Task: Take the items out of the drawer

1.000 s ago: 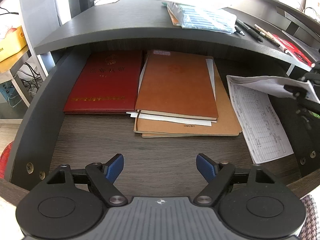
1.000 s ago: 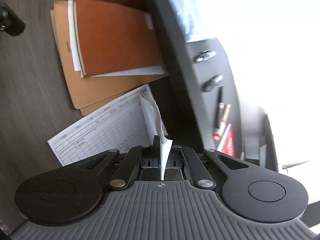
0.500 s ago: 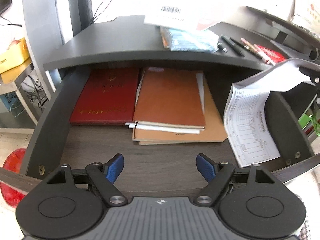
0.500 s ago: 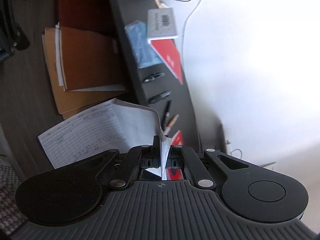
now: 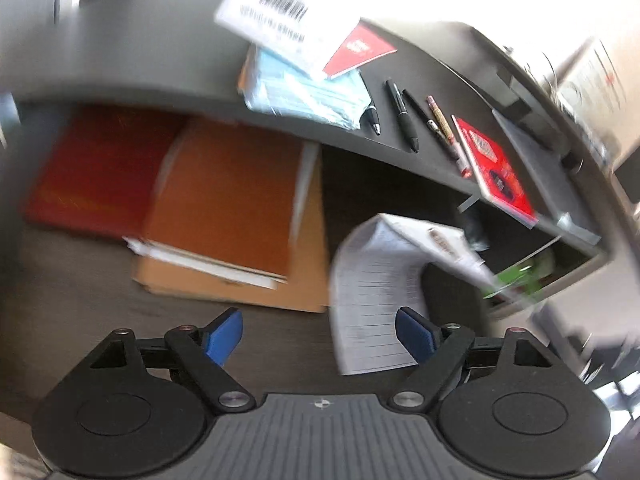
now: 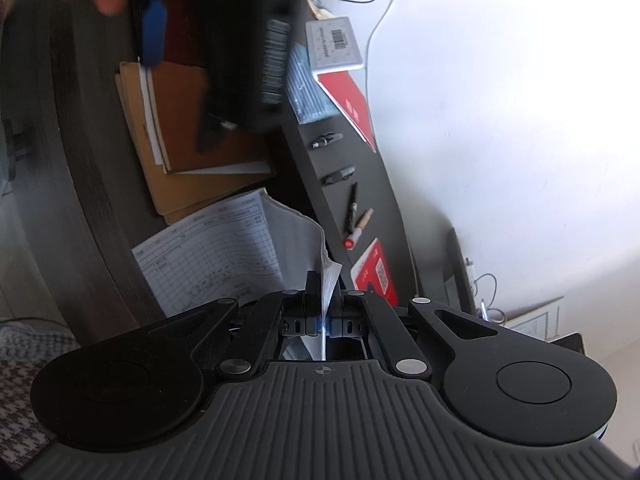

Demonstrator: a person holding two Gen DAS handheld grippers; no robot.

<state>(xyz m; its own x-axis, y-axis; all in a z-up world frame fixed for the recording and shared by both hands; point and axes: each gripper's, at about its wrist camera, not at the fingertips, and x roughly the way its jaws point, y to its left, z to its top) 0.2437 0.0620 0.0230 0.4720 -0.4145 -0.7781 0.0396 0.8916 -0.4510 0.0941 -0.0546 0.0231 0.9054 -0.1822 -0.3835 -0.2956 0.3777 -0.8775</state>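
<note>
The form, a printed sheet with ruled tables, is hanging from the right gripper, whose jaws are pressing flat together on its folded white edge. The sheet is curling up and over; in the left wrist view the form is arching above the right side of the drawer, its printed face turning toward the near edge. Whether its lower end is touching the drawer floor cannot be told, as that view is blurred.

The left gripper is hovering over the near part of the drawer with its blue fingertips spread wide and nothing between them. The form's lower corner is showing just beside the right fingertip.

Farther in, an orange notebook is lying on top of white sheets and a tan folder. Left of it, a red book is lying flat on the drawer floor, partly under the desk edge.

On the desk above, a pale blue packet is sitting under a white card with a barcode and a red booklet. To the right, several pens are lying side by side, then a red card near the right edge.
</note>
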